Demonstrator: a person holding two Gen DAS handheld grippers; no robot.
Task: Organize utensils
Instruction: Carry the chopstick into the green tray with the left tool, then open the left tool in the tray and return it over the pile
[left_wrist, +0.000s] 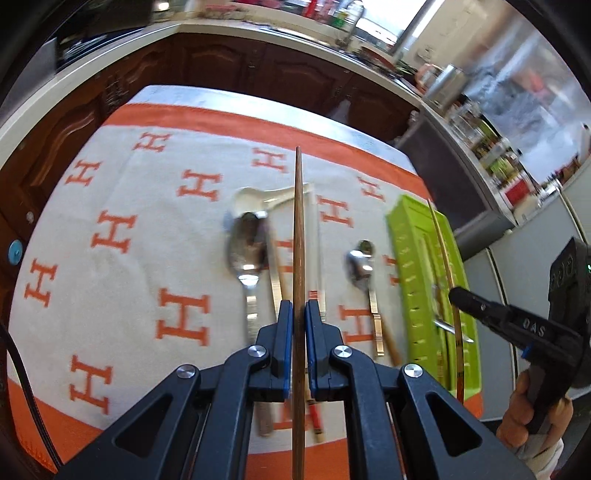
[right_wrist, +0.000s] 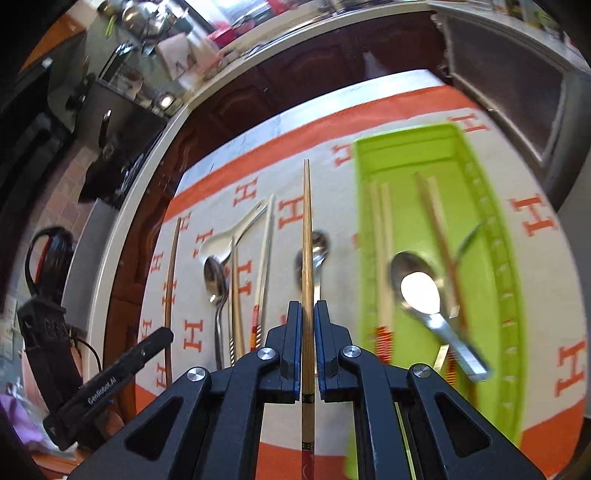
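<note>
My left gripper (left_wrist: 299, 310) is shut on a dark brown chopstick (left_wrist: 298, 236) and holds it above the cloth. My right gripper (right_wrist: 308, 310) is shut on a lighter bamboo chopstick (right_wrist: 307, 236), also held above the cloth, left of the green tray (right_wrist: 491, 206). The tray holds a metal spoon (right_wrist: 424, 291) and several chopsticks (right_wrist: 384, 243). On the cloth lie two metal spoons (left_wrist: 247, 251) (left_wrist: 360, 264), a white ceramic spoon (left_wrist: 255, 197) and more chopsticks (right_wrist: 264, 266). The right gripper also shows in the left wrist view (left_wrist: 458, 295), over the tray (left_wrist: 413, 258).
The table carries a white cloth with orange H marks and an orange border (left_wrist: 110, 229). Dark wooden cabinets (left_wrist: 258, 62) under a white counter stand behind it. A metal shelf with jars (left_wrist: 491, 155) is at the right.
</note>
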